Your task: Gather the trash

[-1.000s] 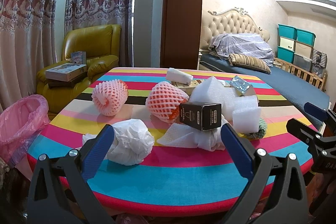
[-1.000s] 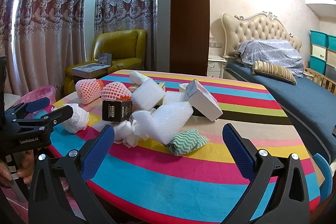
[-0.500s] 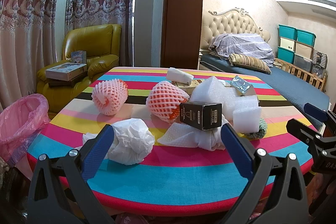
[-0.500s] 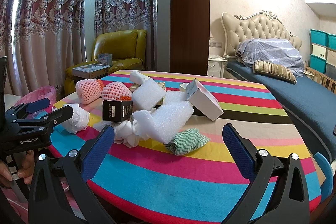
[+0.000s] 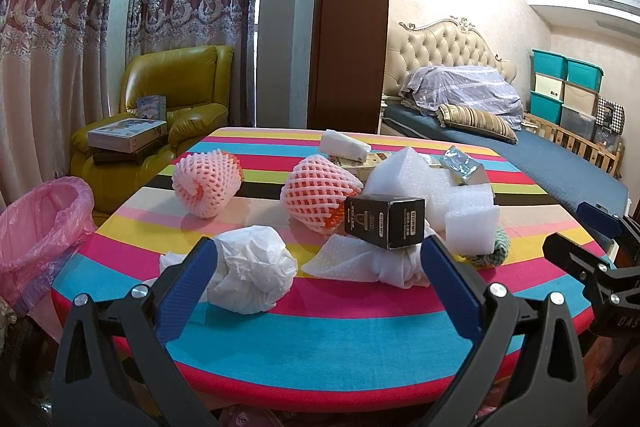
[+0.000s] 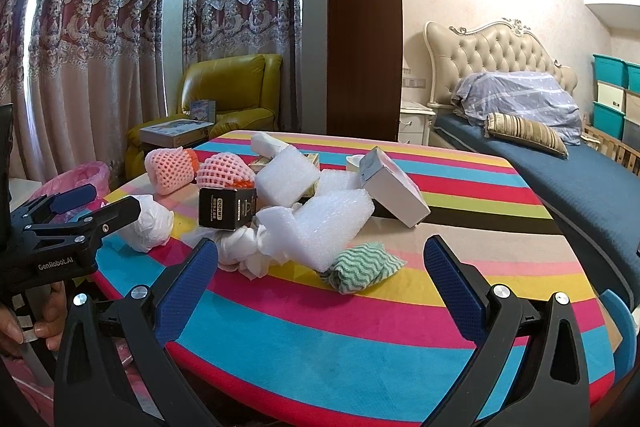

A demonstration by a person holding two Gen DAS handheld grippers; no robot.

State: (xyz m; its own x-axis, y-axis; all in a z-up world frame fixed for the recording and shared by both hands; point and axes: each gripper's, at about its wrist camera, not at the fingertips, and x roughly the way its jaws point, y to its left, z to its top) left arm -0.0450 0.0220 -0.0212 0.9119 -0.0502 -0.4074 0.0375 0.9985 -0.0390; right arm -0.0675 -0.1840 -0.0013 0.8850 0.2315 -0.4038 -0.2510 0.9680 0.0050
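Your left tongs (image 5: 316, 267) are spread wide with nothing between the blue pads, held at the near edge of the round rainbow-striped counter (image 5: 320, 339). Your right tongs (image 6: 320, 269) are spread just as wide and hold nothing either, at the same counter's near edge.

Closest to the left tongs, the crumpled white plastic bag (image 5: 250, 273) lies on the counter, partly behind the left pad. Just to its right a flat white tissue wad (image 5: 360, 261) sits under the tilted black cardboard box with white lettering (image 5: 384, 221), which leans against the white foam blocks (image 5: 470, 227). A green-and-white zigzag cloth (image 6: 360, 267) lies nearest the right tongs, touching the foam pile.

Behind these, two pink foam fruit nets (image 5: 206, 183) (image 5: 318, 193) with orange showing at their ends rest near the middle of the counter, slightly apart from each other. A white rectangular carton (image 6: 394, 187) leans tilted on the right side of the heap.

Off the counter's left edge stands the pink-lined trash bin (image 5: 40, 223), open at the top. Farther back are a yellow leather armchair (image 5: 172, 99) carrying flat boxes and a blue bed (image 5: 520, 155).
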